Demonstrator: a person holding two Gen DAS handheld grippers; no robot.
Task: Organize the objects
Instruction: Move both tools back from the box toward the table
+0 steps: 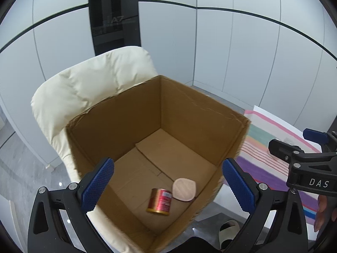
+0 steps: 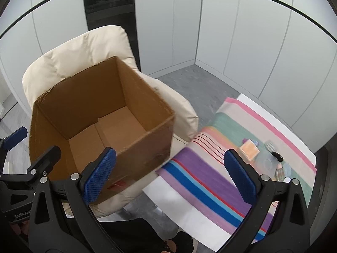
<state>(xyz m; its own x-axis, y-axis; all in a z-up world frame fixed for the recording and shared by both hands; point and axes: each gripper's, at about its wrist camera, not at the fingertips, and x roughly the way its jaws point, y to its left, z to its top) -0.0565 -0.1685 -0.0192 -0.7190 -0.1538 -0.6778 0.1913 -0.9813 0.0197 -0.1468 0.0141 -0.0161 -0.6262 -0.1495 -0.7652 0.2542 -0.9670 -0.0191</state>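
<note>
**Cardboard box as collection point, both grippers empty**

Cardboard forms the open box (image 1: 160, 147), which sits on the seat of a cream padded chair (image 1: 84, 88). This raises the opening to a height the grippers can reach from above. A red and gold can (image 1: 160, 201) lies on its side on the box floor, directly ahead of and below the left gripper (image 1: 168, 185). A beige pad (image 1: 184, 189) rests touching the can, against the near right wall.

The left gripper hangs over the box with its blue fingers spread wide and nothing between them. The right gripper (image 2: 168, 175) is likewise spread and empty, positioned between the box and a striped cloth (image 2: 210, 181).

Small items (image 2: 265, 156) remain on the cloth ahead and to the right of the right gripper, including an orange block (image 2: 249, 150). They probably go into the box next.

Readable writing: "DAS" on the right gripper body, "GenRobo" (cut off) on the left gripper body, and "A7" on the dark wall panel (image 2: 109, 0). The can label is too small to read.
</note>
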